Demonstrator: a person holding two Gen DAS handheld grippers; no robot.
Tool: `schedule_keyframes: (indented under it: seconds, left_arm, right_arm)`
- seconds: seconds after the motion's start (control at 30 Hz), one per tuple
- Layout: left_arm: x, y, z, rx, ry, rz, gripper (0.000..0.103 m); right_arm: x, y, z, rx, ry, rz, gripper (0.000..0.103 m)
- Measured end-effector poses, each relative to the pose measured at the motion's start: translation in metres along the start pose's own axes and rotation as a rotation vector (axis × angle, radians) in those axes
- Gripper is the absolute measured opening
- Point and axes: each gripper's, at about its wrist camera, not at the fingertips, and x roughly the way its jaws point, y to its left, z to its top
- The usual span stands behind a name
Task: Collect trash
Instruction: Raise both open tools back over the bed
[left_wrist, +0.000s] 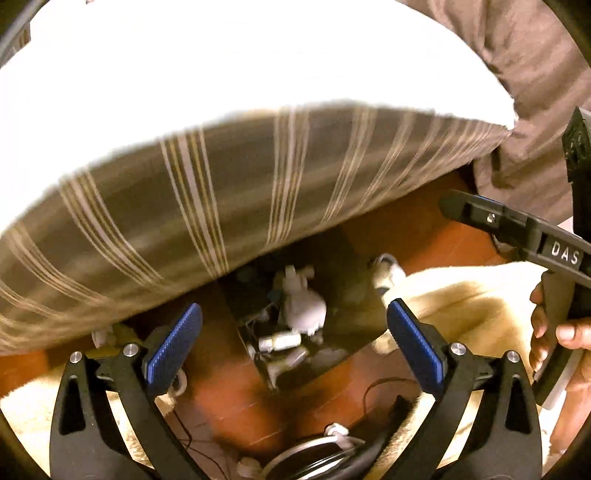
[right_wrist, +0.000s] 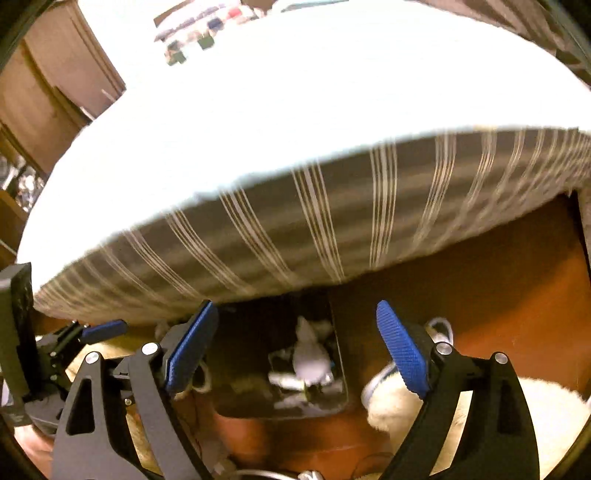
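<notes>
Both spread, nothing pinched: left hand-held gripper (left_wrist: 294, 343), right hand-held gripper (right_wrist: 297, 347), above dark trash bin (right_wrist: 343, 384) holding white scraps (right_wrist: 310, 360) beside bed (right_wrist: 295, 229). Drop apparently done; next, seek remaining litter.

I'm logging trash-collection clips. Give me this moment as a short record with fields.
bin: dark bin on the red-brown floor, beside the bed
bin contents: white crumpled trash, small white bottles
bed: striped mattress side above the bin
left gripper: open, empty
right gripper: open, empty
rug: cream fluffy rug beside the bin
</notes>
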Motion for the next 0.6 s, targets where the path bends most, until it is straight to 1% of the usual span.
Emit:
schedule_keyframes:
  seconds: [0.1,0.13,0.17,0.23,0.3,0.47,0.5,0.6]
  left_arm:
    - [-0.027,-0.004,0.010,0.013,-0.068,0.000,0.095]
    - [-0.035,-0.004,0.015,0.013,-0.089,0.005,0.095]
    - [-0.043,-0.003,0.021,0.009,-0.106,0.008,0.095]
    - [-0.055,-0.001,0.033,0.002,-0.135,0.003,0.095]
    - [-0.064,-0.003,0.048,-0.007,-0.165,0.008,0.095]
    - [-0.092,0.009,0.090,-0.019,-0.246,0.064,0.095]
    - [-0.095,0.011,0.098,-0.019,-0.256,0.072,0.095]
    - [-0.103,0.019,0.125,-0.017,-0.290,0.105,0.095]
  right_arm:
    - [-0.027,0.007,0.019,-0.028,-0.079,0.006,0.089]
    - [-0.036,0.010,0.027,-0.039,-0.107,0.005,0.091]
    - [-0.042,0.011,0.030,-0.045,-0.125,0.005,0.094]
    - [-0.056,0.017,0.045,-0.071,-0.166,0.001,0.096]
    - [-0.059,0.021,0.059,-0.088,-0.183,-0.004,0.096]
    - [-0.060,0.024,0.100,-0.105,-0.217,0.005,0.096]
    - [-0.059,0.028,0.104,-0.111,-0.221,0.002,0.096]
    - [-0.050,0.034,0.130,-0.128,-0.227,-0.003,0.096]
